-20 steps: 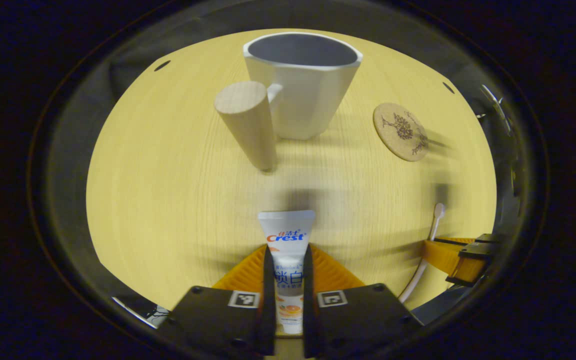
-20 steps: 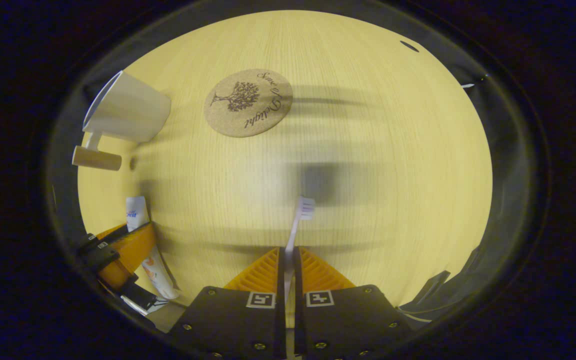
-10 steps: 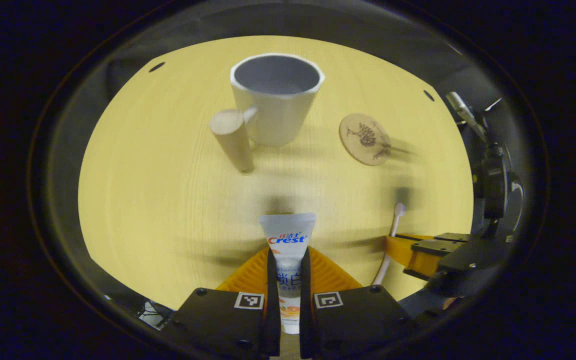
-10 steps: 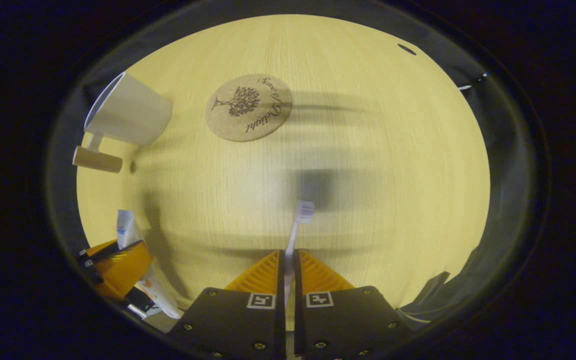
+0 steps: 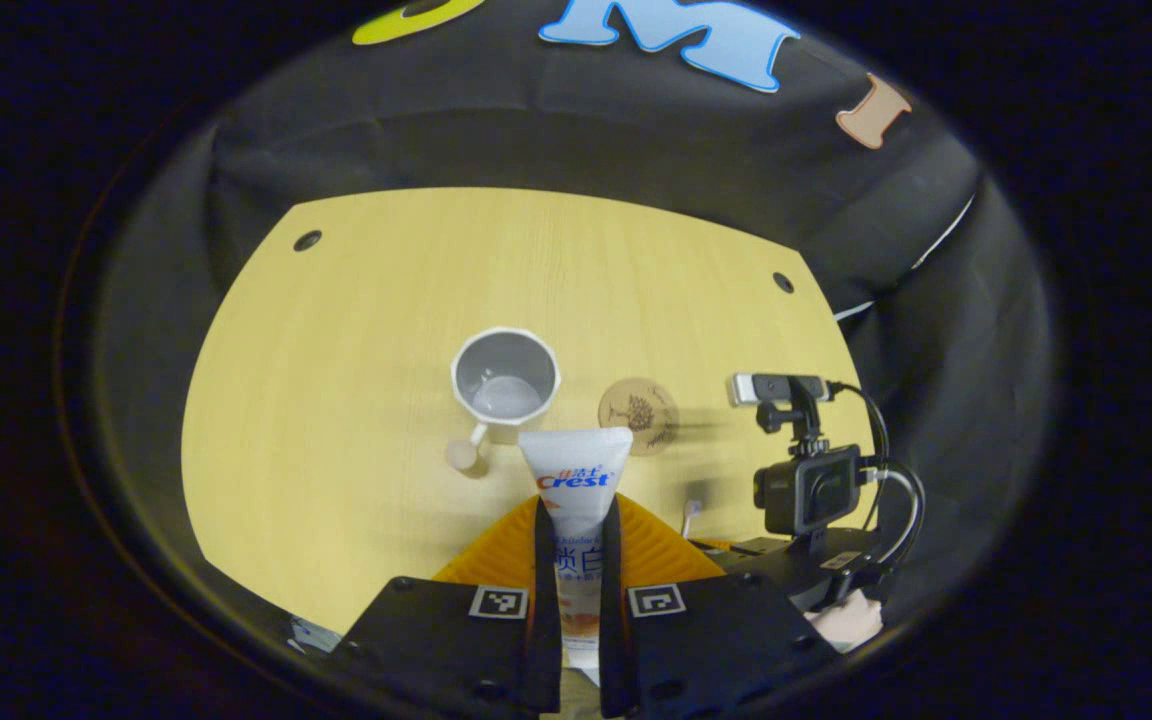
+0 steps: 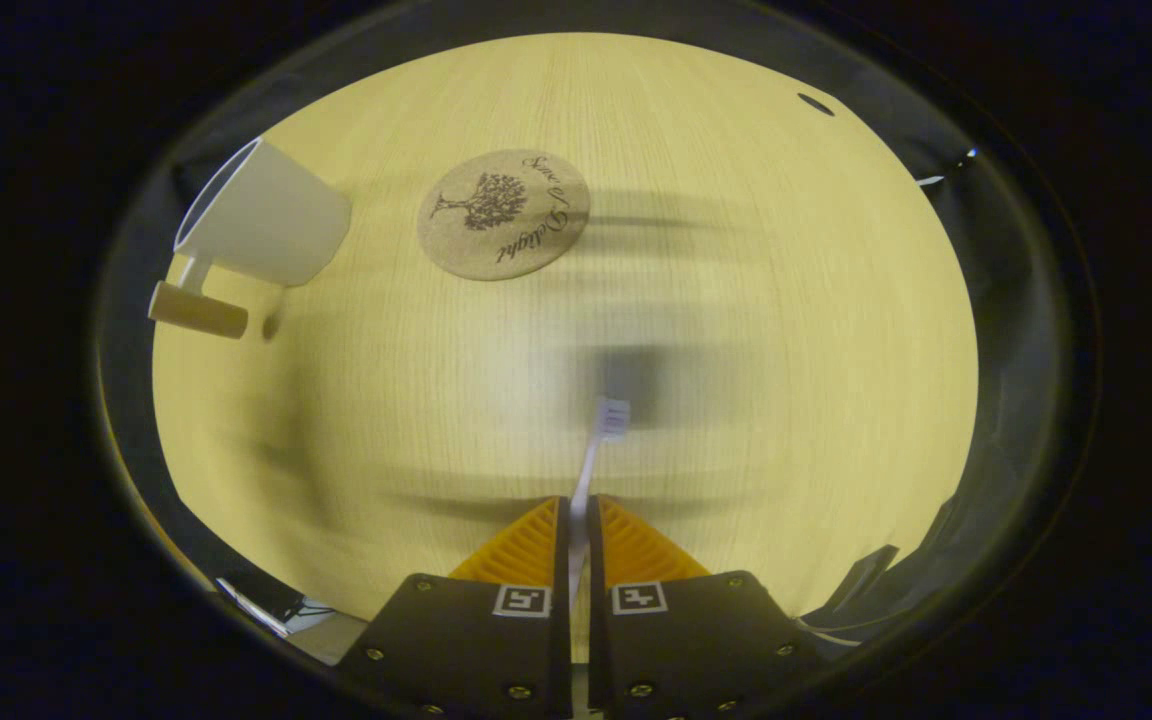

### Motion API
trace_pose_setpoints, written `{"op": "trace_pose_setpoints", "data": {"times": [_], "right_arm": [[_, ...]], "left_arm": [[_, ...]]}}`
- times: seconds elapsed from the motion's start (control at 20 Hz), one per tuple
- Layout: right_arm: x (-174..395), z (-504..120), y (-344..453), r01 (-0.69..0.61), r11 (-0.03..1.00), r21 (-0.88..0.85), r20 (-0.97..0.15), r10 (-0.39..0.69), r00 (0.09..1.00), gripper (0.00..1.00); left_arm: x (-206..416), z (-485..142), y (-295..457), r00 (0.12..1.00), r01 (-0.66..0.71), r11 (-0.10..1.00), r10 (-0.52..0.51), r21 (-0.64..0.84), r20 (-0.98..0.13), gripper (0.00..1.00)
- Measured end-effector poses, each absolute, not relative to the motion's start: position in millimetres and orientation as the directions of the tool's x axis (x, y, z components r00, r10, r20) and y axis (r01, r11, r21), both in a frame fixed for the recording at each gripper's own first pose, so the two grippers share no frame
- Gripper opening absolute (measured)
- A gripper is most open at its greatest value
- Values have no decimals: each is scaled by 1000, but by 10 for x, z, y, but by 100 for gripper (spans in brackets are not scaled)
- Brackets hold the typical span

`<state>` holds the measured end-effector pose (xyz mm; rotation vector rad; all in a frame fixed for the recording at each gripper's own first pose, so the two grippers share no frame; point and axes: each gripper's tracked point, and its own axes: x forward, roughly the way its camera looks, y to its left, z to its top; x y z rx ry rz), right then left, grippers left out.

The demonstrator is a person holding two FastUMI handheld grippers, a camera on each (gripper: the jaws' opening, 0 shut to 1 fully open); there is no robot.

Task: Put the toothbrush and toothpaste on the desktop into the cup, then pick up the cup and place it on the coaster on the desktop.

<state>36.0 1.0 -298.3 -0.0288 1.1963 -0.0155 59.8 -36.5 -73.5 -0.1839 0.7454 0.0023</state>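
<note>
In the left gripper view my left gripper (image 5: 576,520) is shut on the white toothpaste tube (image 5: 576,475), held high above the table. Far below stands the white cup (image 5: 504,385) with its wooden handle (image 5: 461,455), empty inside. The round cork coaster (image 5: 638,416) lies just right of the cup. In the right gripper view my right gripper (image 6: 576,515) is shut on the white toothbrush (image 6: 596,450), bristles pointing away over the table. The cup (image 6: 266,225) stands far left there, its handle (image 6: 198,310) toward me, and the coaster (image 6: 504,213) lies right of it.
The yellow wooden tabletop (image 5: 356,330) has small dark holes near its far corners (image 5: 307,240). In the left gripper view the other gripper's camera mount (image 5: 806,480) with cables rises at the right, a hand (image 5: 851,620) below it. Black cloth rings the table.
My left gripper has risen steeply with the toothpaste, so the cup and coaster look much smaller. The left gripper has left the right gripper view. The right gripper holds nearly still.
</note>
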Motion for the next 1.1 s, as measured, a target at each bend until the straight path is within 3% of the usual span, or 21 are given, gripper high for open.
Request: {"op": "trace_pose_setpoints", "data": {"times": [0.6,1.1], "right_arm": [[345,-2978,10,-9,999,-33,-919,-27,393,8],[345,-2988,9,-7,1000,-23,-918,-18,395,8]], "left_arm": [[1708,274,340,881,-145,987,101,-62,-462,22],[2331,-144,495,936,-157,983,118,-93,-330,22]]}}
